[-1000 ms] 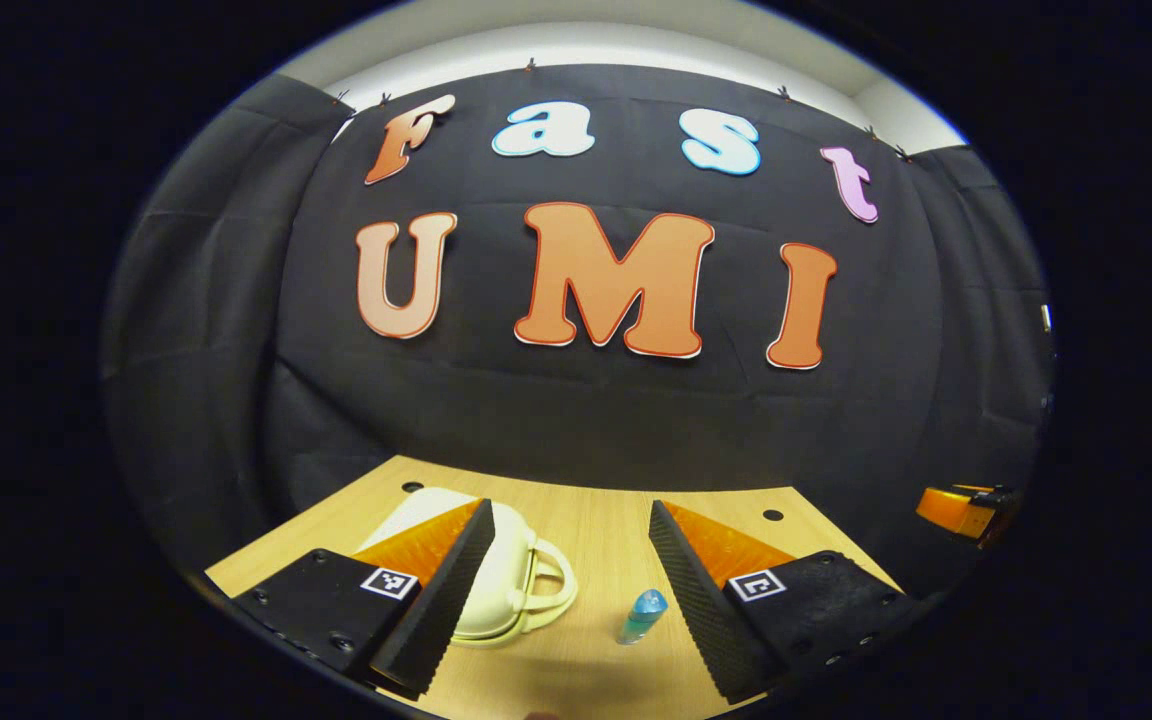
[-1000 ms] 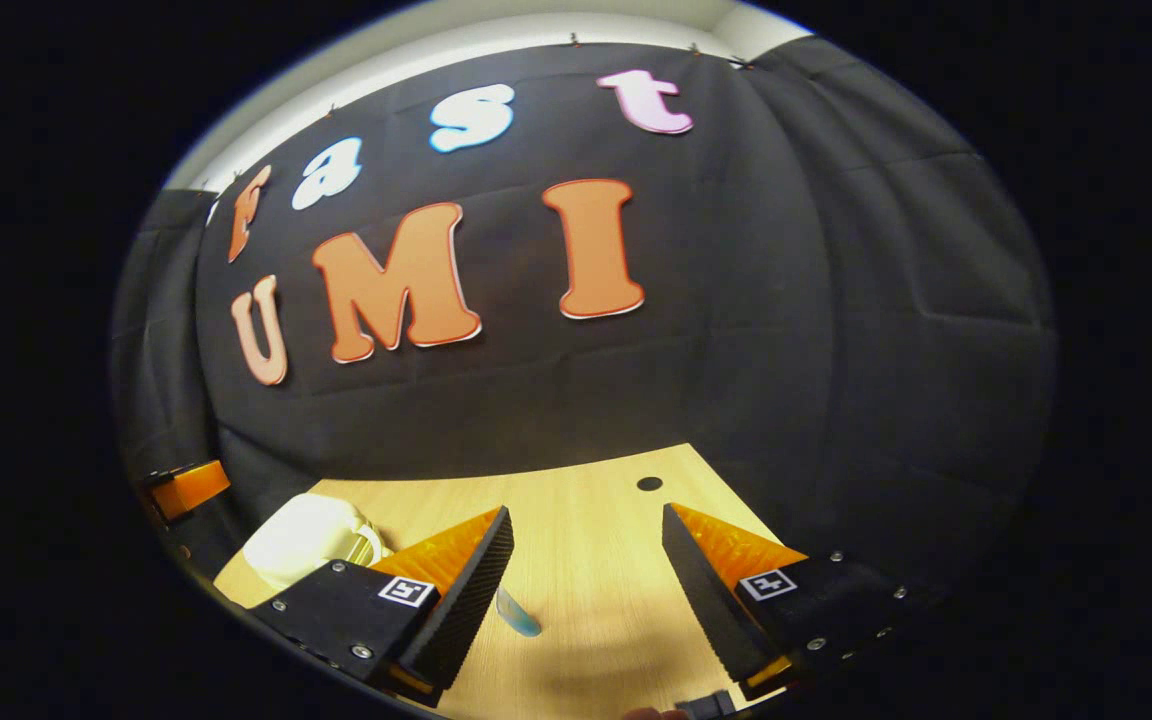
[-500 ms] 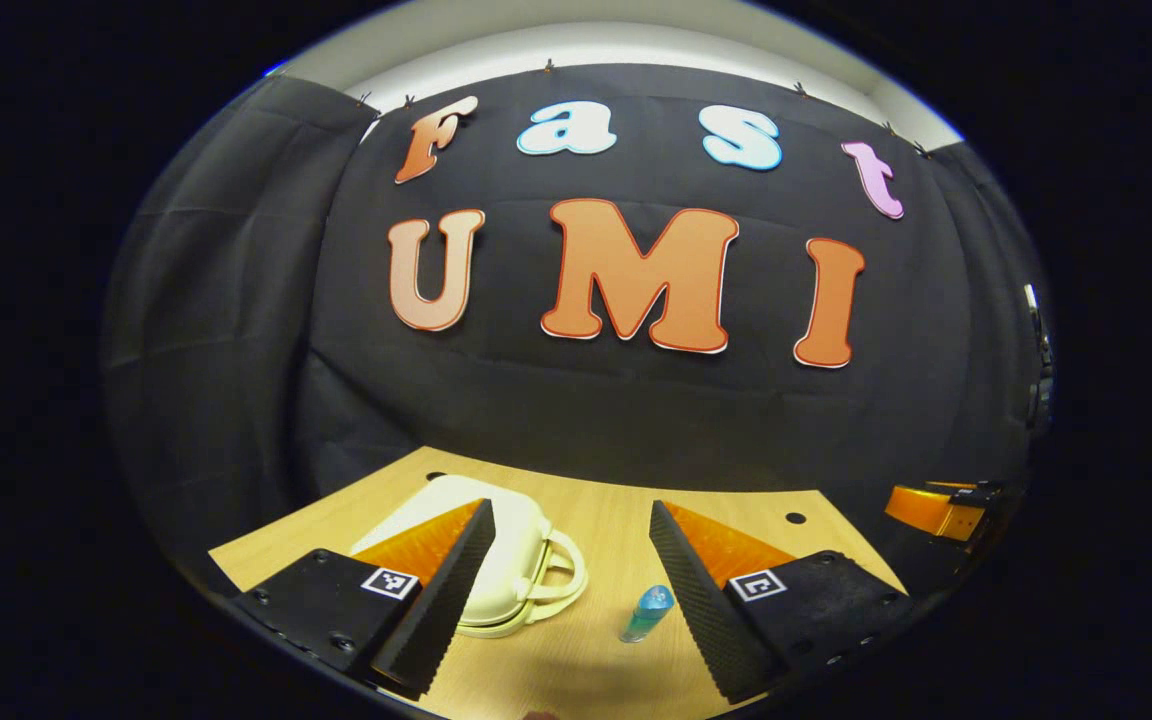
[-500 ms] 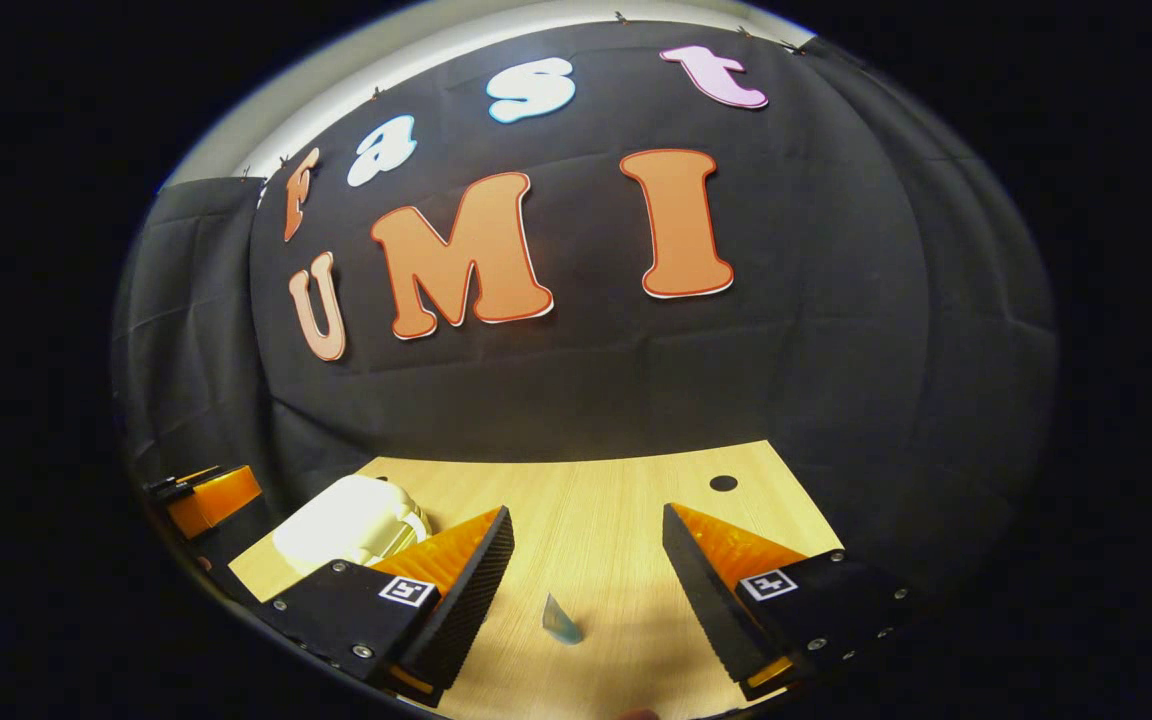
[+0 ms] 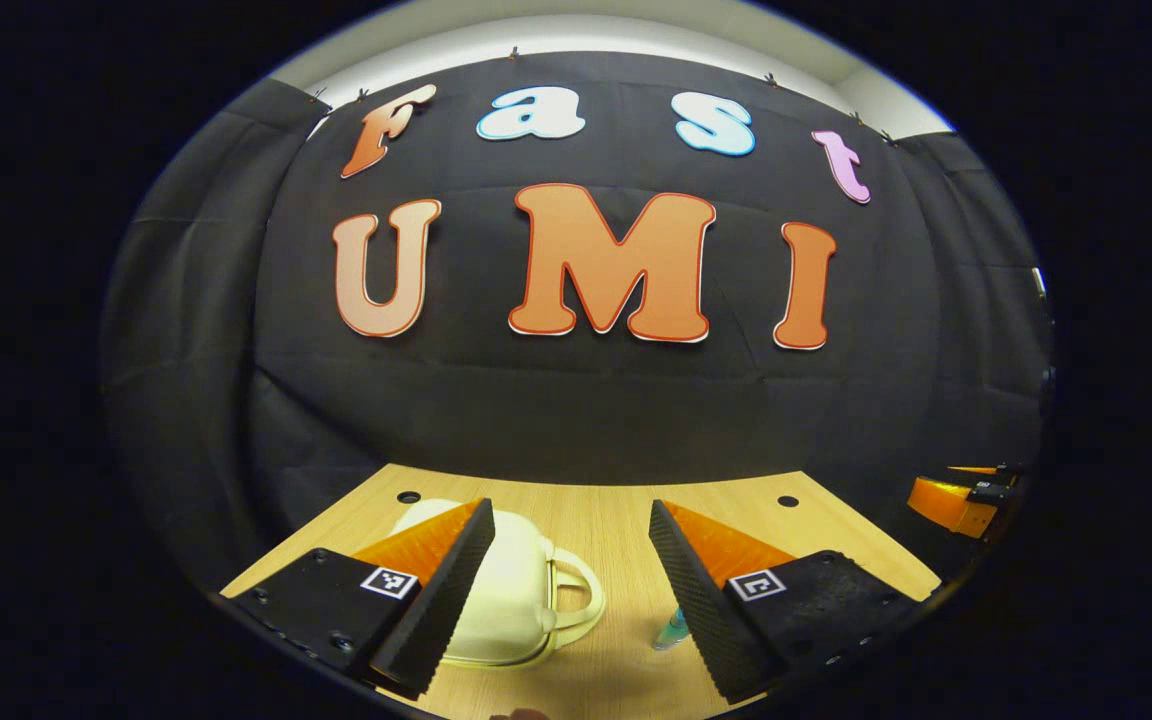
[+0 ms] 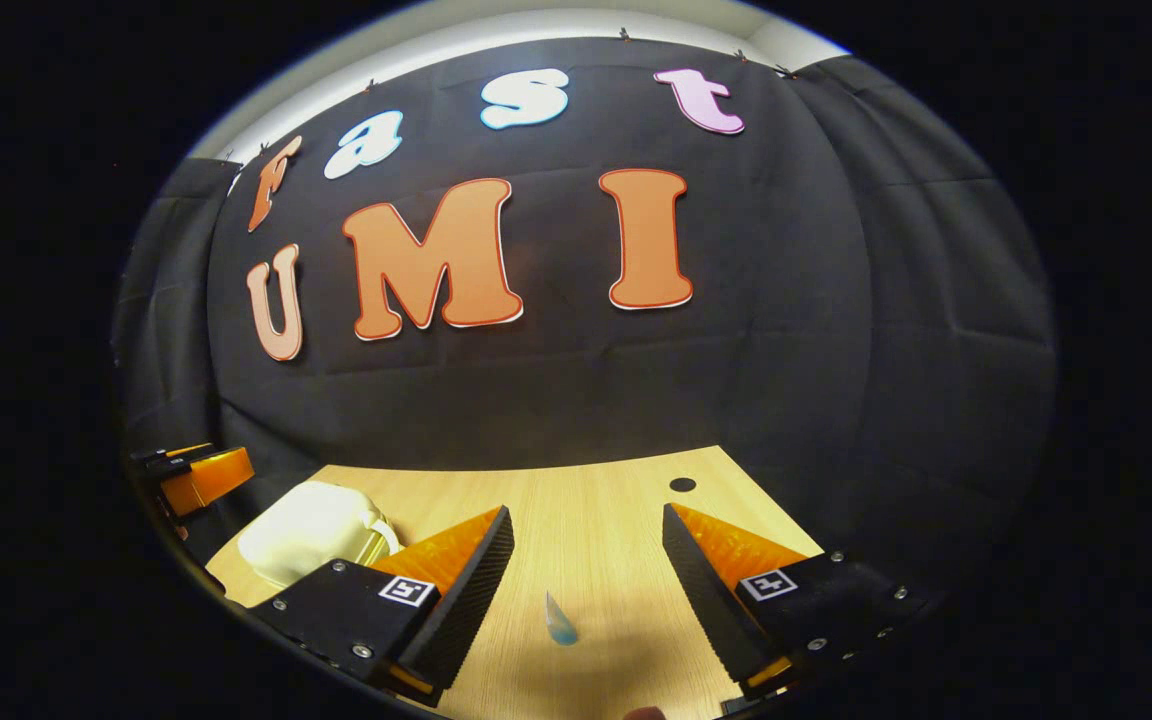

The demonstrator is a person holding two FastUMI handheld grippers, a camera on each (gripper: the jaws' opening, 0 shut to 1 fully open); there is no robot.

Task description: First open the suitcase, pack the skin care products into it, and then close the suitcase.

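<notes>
Left gripper view: the suitcase (image 5: pixel 511 600) (closed, handle facing right) is lying partly behind the left finger of the left gripper (image 5: pixel 566 590), which is gaping wide and holding nothing. A small bottle (image 5: pixel 671 630) is standing just beside its right finger. Right gripper view: the right gripper (image 6: pixel 586 590) is hovering wide apart over the bottle (image 6: pixel 561 620).

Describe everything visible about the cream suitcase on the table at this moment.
The suitcase is a small, cream-coloured case with rounded corners and a smooth, hard-looking shell. It lies flat on the wooden table, shut, its looped carry handle pointing toward the small blue bottle. In the left gripper view the left gripper's own finger hides part of it; nothing is seen gripping it. In the right gripper view it sits at the table's left edge.
</notes>
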